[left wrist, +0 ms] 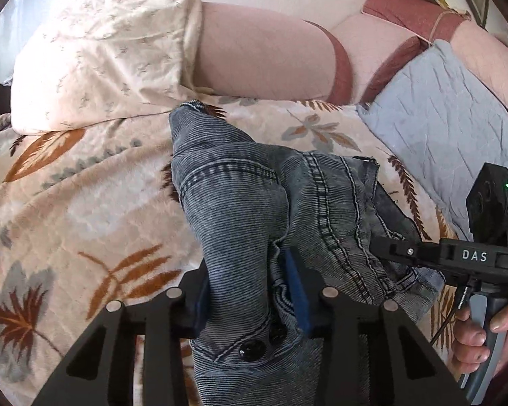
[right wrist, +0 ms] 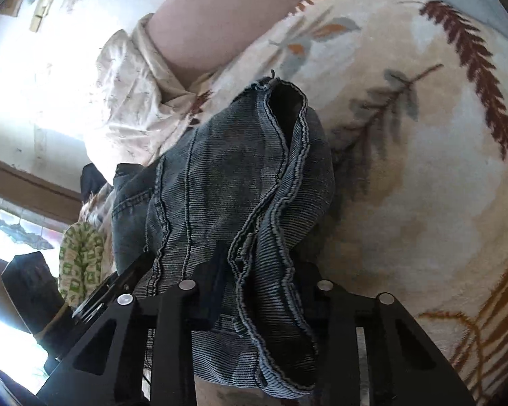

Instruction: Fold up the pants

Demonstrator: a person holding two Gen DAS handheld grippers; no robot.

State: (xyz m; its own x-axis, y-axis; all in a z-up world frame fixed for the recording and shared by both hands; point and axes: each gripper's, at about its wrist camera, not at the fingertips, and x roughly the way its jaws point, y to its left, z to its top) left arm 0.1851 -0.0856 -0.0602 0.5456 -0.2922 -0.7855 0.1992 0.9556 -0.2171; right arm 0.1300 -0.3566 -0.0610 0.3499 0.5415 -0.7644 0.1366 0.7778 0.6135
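Jeans (left wrist: 240,203) clamped by left tool (left wrist: 250,291), right tool (left wrist: 386,250) marked "DAS"

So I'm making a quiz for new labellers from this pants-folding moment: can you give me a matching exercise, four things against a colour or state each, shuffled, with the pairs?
Things:
1. jeans
2. blanket
3. quilted pillow
4. left hand-held gripper

Colour or state:
A. cream with brown and grey leaves
B. shut on denim
C. plain pale blue-grey
D. washed grey-blue, bunched and held up

Pairs: 1-D, 2-A, 3-C, 4-B
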